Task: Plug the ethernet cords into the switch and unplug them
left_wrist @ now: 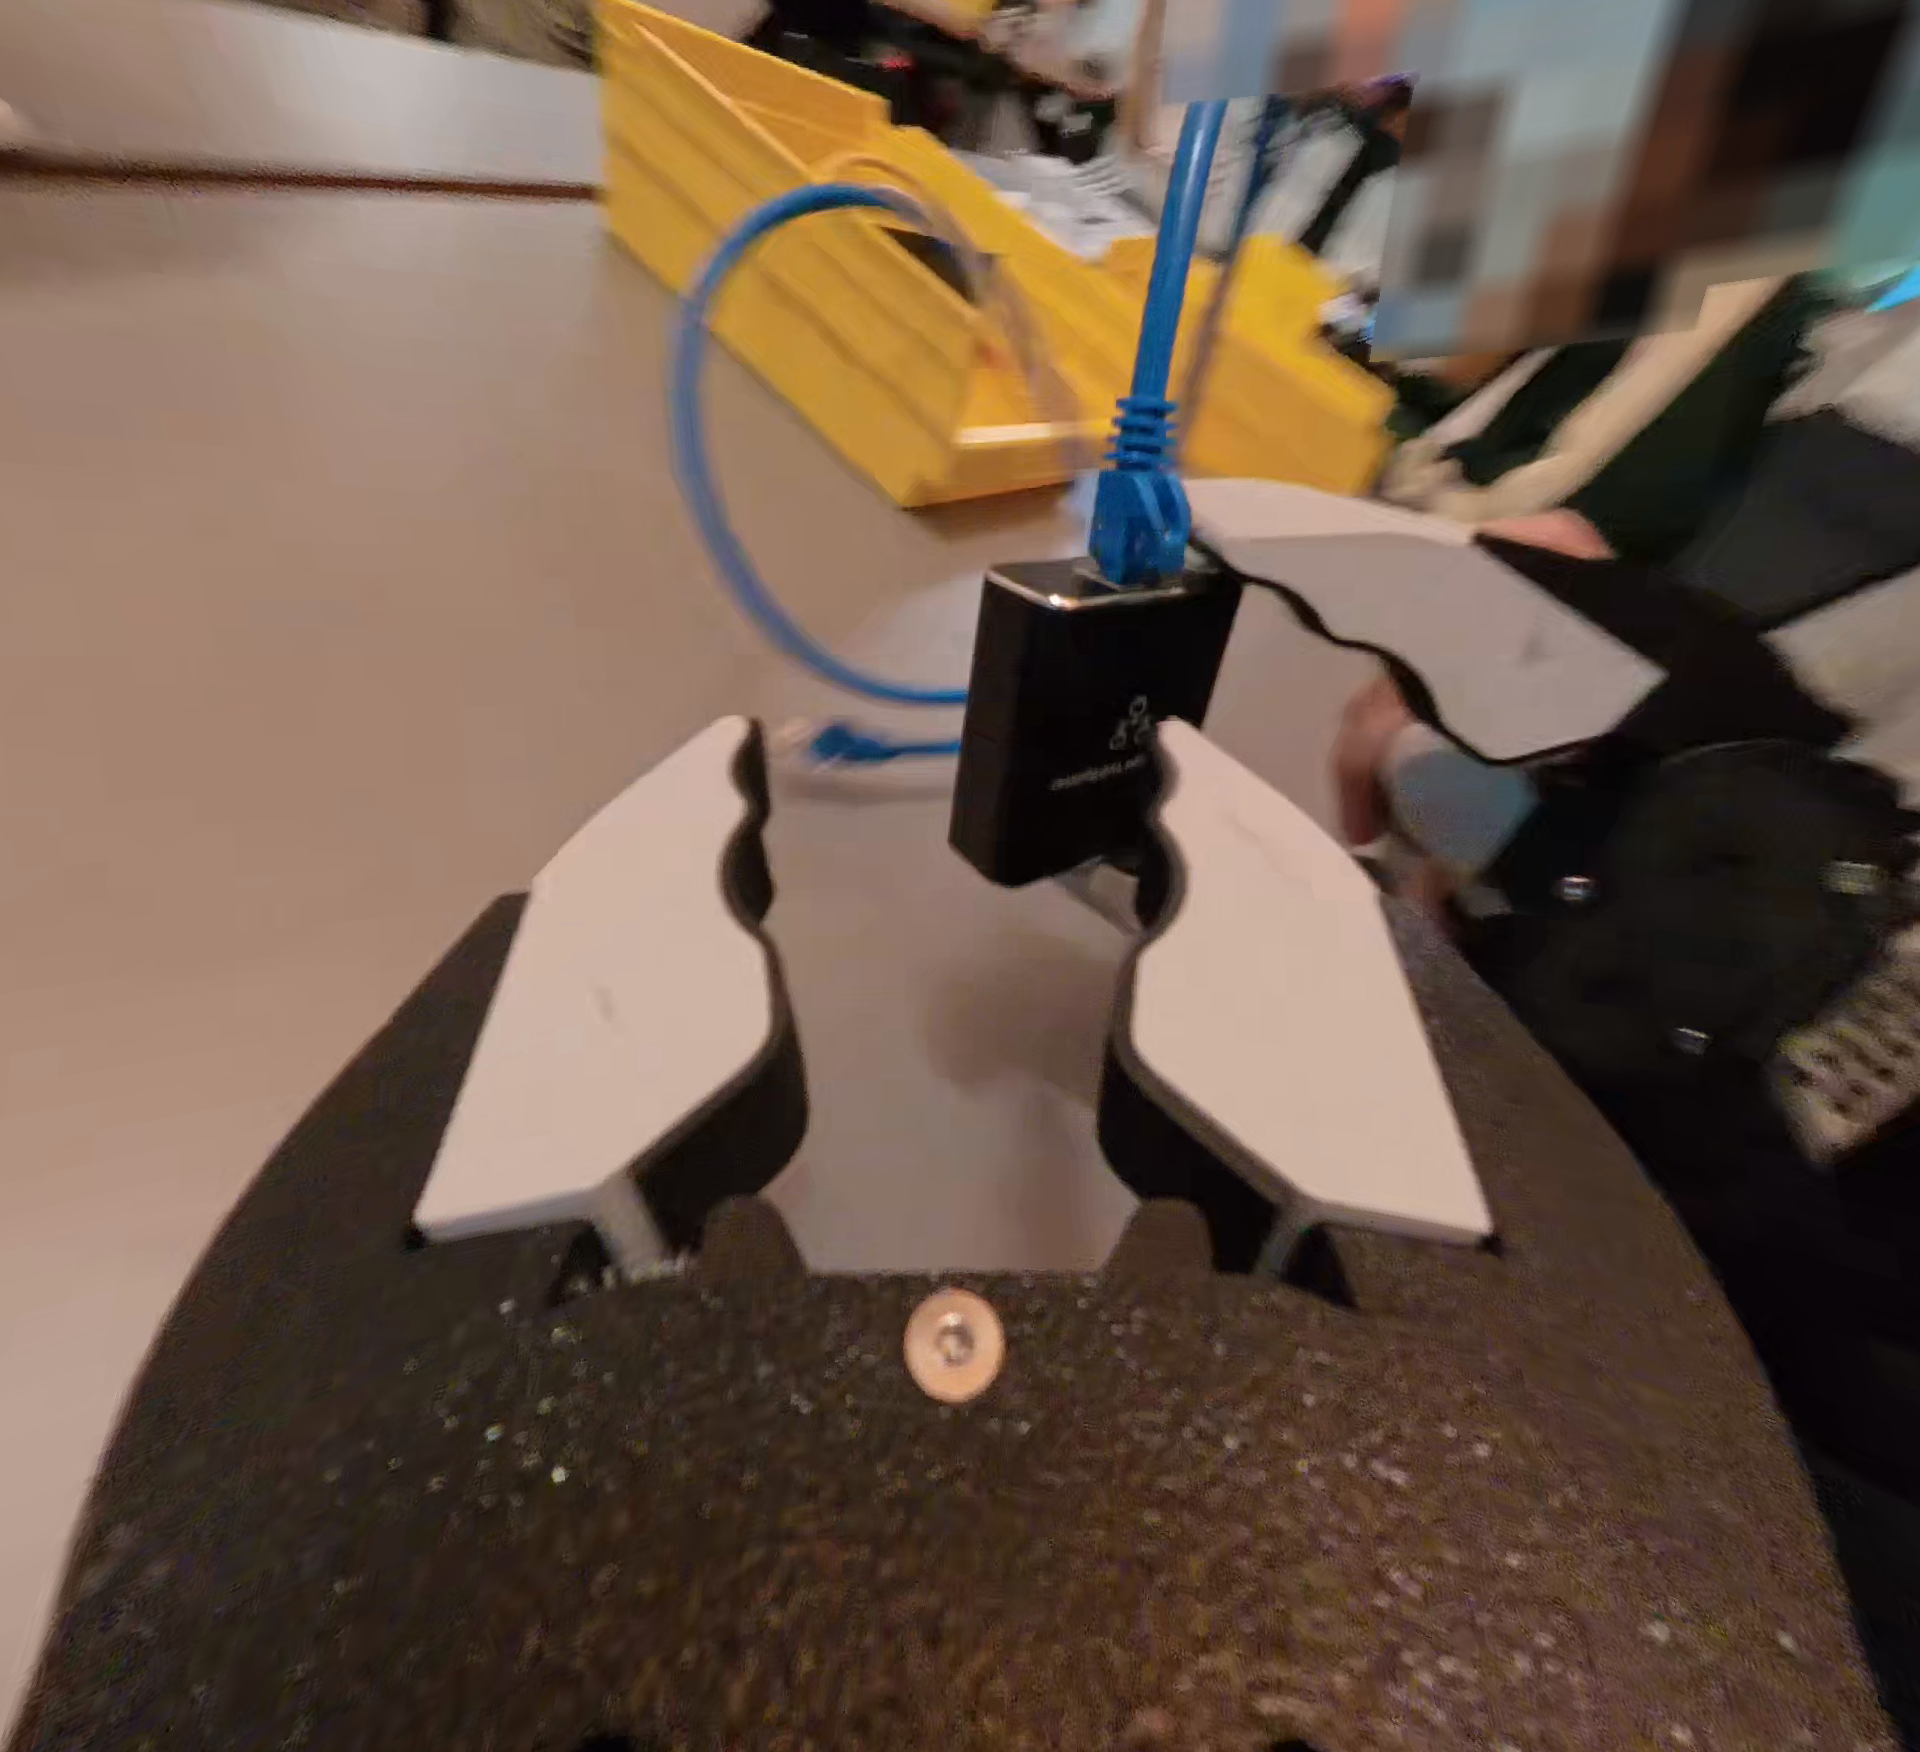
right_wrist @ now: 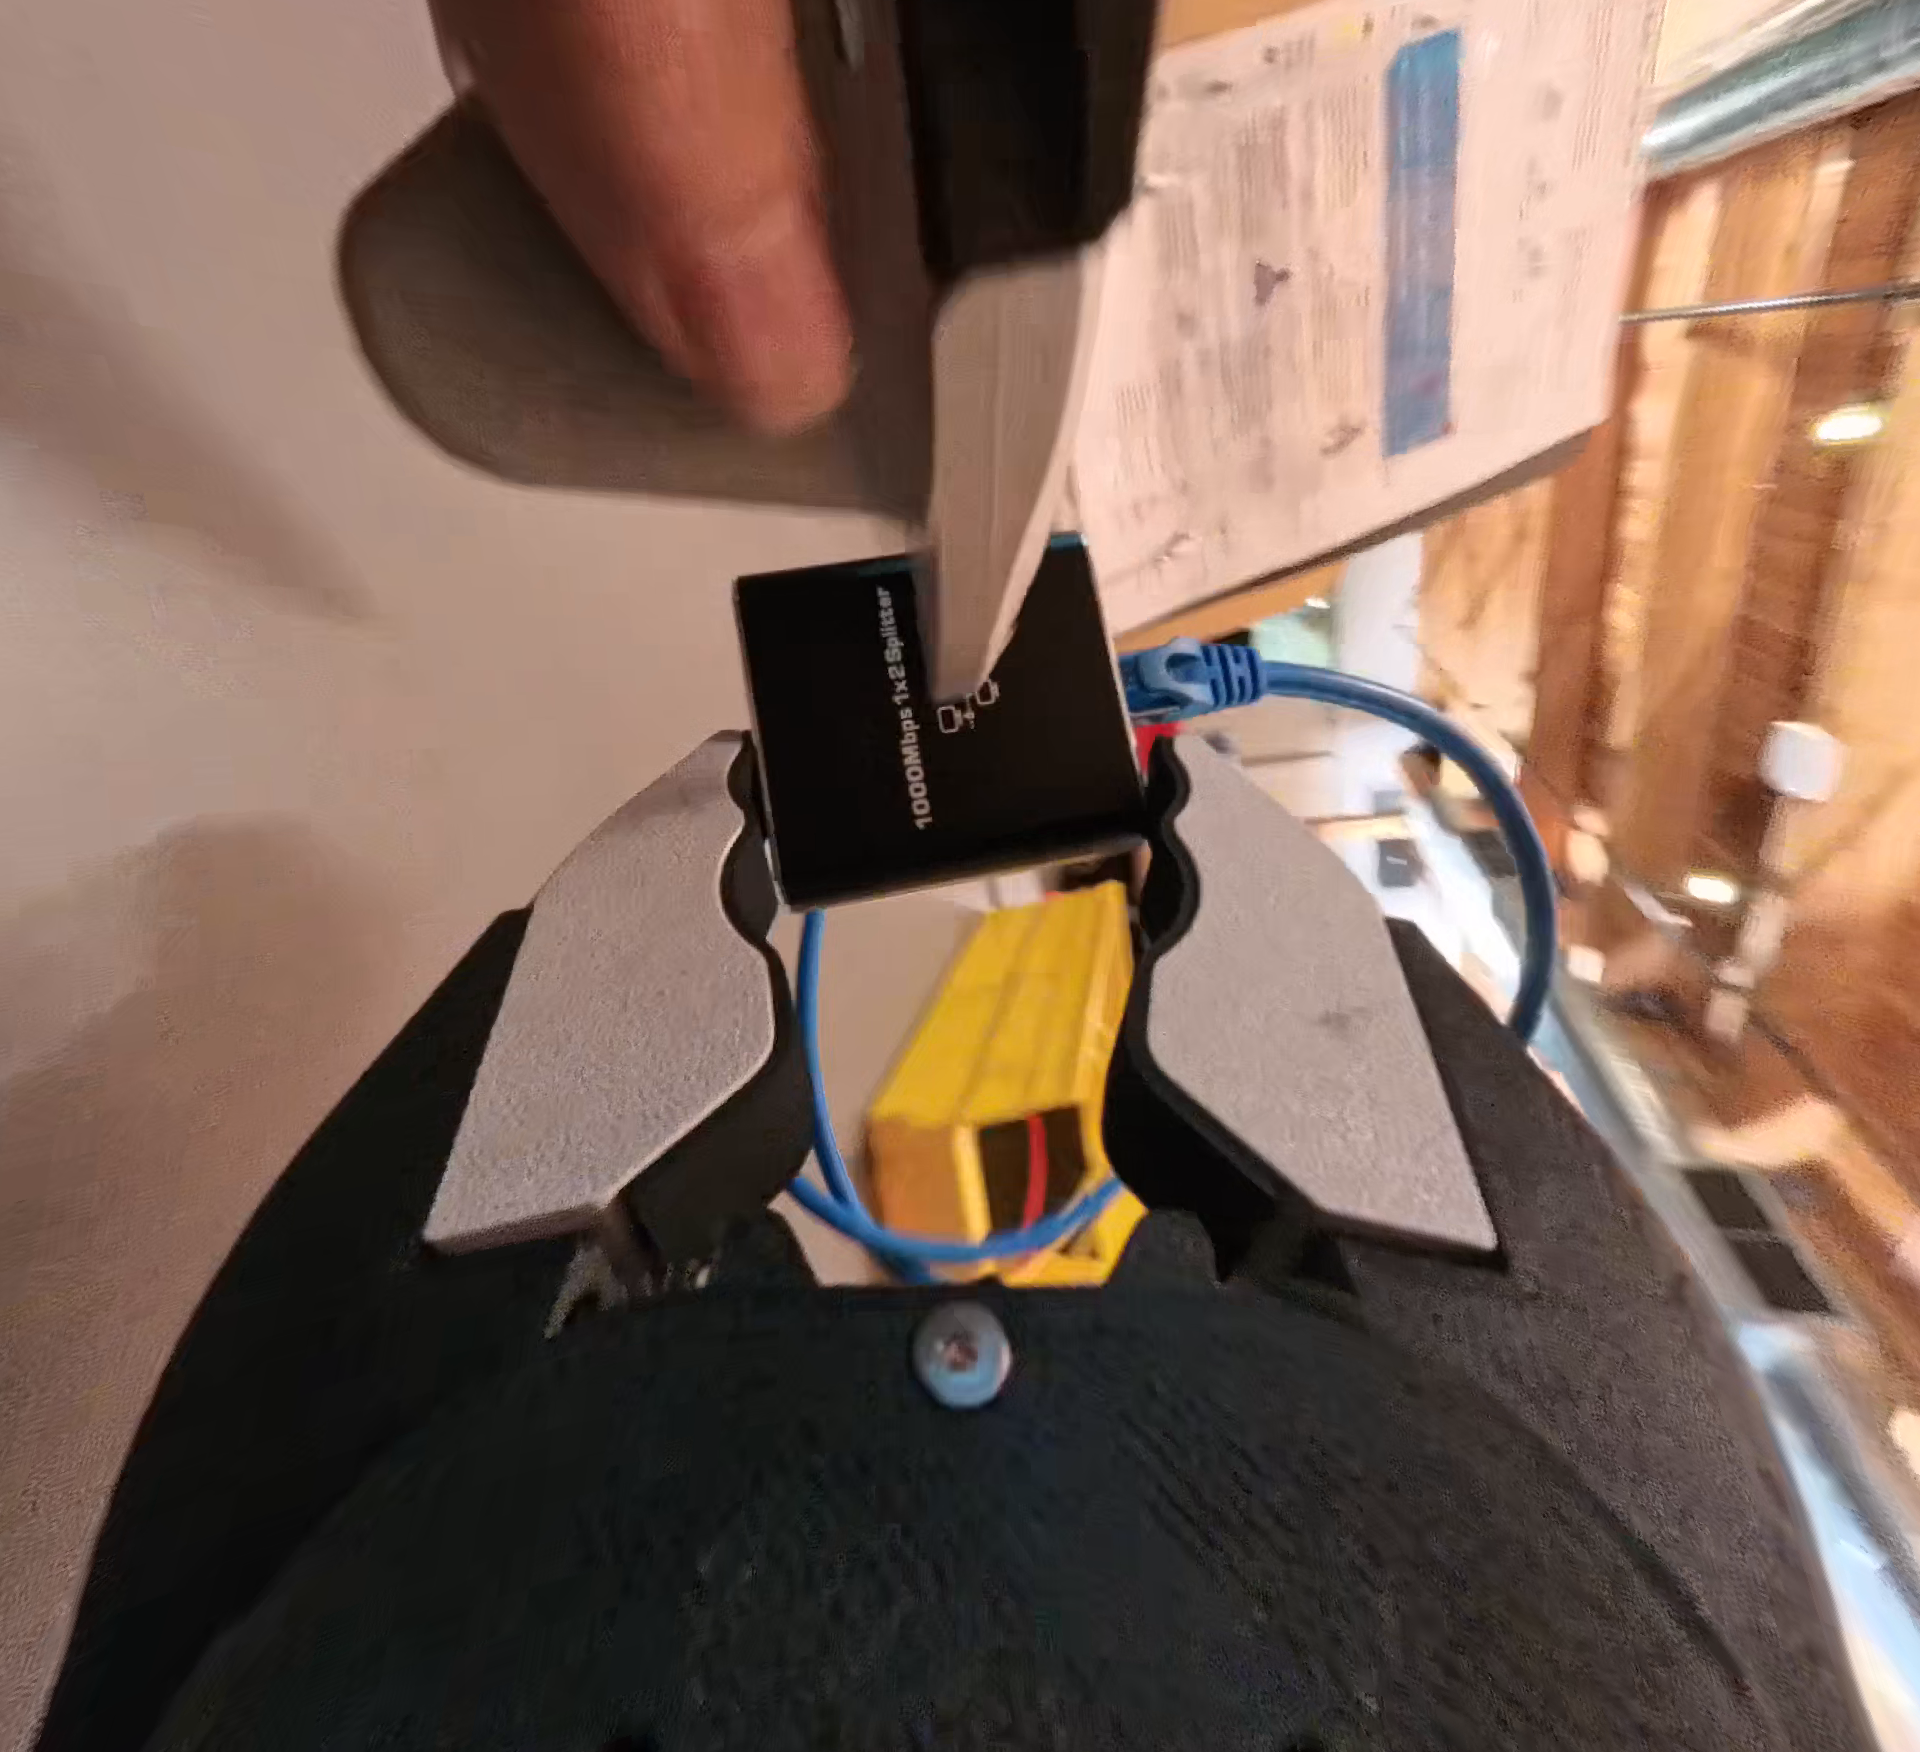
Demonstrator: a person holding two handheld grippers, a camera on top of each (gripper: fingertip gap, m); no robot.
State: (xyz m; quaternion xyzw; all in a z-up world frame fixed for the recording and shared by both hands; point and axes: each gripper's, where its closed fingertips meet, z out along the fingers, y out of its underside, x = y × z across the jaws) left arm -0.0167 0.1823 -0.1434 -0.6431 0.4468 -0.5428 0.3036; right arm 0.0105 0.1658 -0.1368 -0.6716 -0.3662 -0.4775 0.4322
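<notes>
Black switch clamped in the air over the table.
The right hand-held gripper (right_wrist: 951, 793) pinches the switch (right_wrist: 940, 731) by its sides; the left hand-held gripper (left_wrist: 961, 793), spread, touches its face with one finger (right_wrist: 987, 497). A blue ethernet cord (left_wrist: 1143, 497) sits plugged in, above the beige table (left_wrist: 312, 559).

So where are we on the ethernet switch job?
Done: one blue plug is seated in the switch. In hand: the right gripper clamps the switch; the left gripper is open at it, holding nothing. Left: another blue connector lies loose on the table; unplugging likely remains.
</notes>
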